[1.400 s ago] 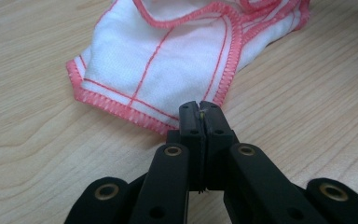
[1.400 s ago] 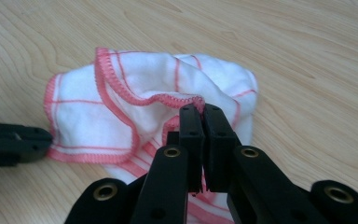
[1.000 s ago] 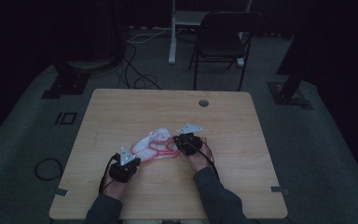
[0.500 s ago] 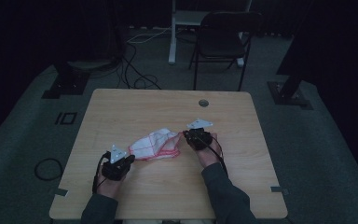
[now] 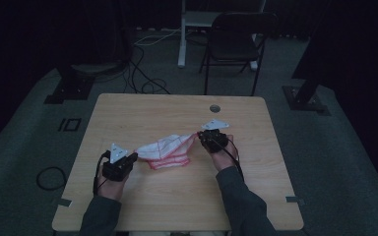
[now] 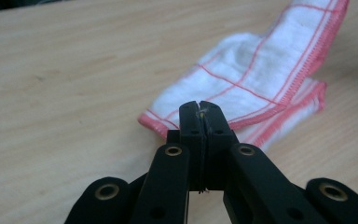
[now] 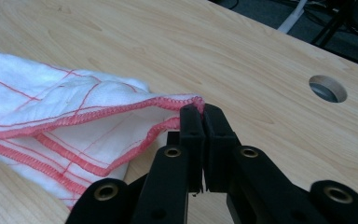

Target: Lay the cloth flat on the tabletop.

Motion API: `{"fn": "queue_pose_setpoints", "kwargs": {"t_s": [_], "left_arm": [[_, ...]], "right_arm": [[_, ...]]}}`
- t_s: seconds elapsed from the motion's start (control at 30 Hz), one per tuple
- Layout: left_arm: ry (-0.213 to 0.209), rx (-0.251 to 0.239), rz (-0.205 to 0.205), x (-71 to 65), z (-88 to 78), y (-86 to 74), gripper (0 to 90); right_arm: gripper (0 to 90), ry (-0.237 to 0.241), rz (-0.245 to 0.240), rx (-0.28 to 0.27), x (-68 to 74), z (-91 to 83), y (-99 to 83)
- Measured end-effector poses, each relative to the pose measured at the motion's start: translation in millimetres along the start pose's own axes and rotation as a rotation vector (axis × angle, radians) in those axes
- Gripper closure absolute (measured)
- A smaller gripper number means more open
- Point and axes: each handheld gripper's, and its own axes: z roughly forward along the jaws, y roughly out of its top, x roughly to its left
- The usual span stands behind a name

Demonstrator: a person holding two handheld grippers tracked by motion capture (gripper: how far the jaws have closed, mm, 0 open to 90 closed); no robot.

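- Nearest me, low in the high view, two dark sleeves come in from the bottom edge; the left gripper (image 5: 128, 160) sits lower left of centre, the right gripper (image 5: 204, 136) a little right of centre and higher up.
- The cloth (image 5: 166, 151) is strung between them near the middle of the desk (image 5: 142, 206), sagging and bunched, its lower folds apparently resting on the wood.
- In the left gripper view the jaws are pressed fully together at the cloth's (image 6: 265, 79) red hem, low in the frame; a corner looks pinched there, though the bite itself is hidden.
- In the right gripper view the jaws are likewise clamped tight, with the stitched red edge of the cloth (image 7: 60, 121) running right into them at frame centre.
- My reading: this is the spreading step, two corners gripped and drawn apart. The next move calls for pulling wider and evenly until the folds open, keeping both pinches firm.
- The cloth is soft white towelling, thin and limp, checked with fine red lines and bound in a red overlock seam.
- The desk is pale, smooth wood-grain laminate with rounded corners and a round cable hole (image 5: 214, 108) toward its far edge.
- Beyond, at the top of the frame, stand a dark folding chair (image 5: 236, 42) and loose cables (image 5: 142, 64) on a grey floor.
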Motion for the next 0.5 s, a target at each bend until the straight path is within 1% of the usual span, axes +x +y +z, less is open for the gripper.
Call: {"fn": "queue_pose_setpoints", "kwargs": {"t_s": [0.03,0.17,0.3,0.4,0.5], "left_arm": [[0.0,0.0,0.0,0.0,0.0,0.0,89.9],[0.016,-0.018,0.004,4.3,-0.9,10.4,89.9],[0.022,-0.022,0.01,5.3,-0.5,15.5,89.9],[0.034,-0.023,0.021,6.8,4.5,20.3,89.9],[0.047,-0.017,0.028,9.4,13.5,24.6,89.8]], "right_arm": [[88.7,0.0,0.0,0.0,0.0,0.0,0.0],[88.6,-0.01,0.002,-0.002,-5.1,-3.2,-0.5],[88.7,-0.018,0.008,-0.003,-8.5,-5.3,-1.2],[88.6,-0.025,0.014,-0.001,-12.5,-6.1,-1.5],[88.6,-0.027,0.017,0.005,-13.9,-4.8,-2.1]]}}
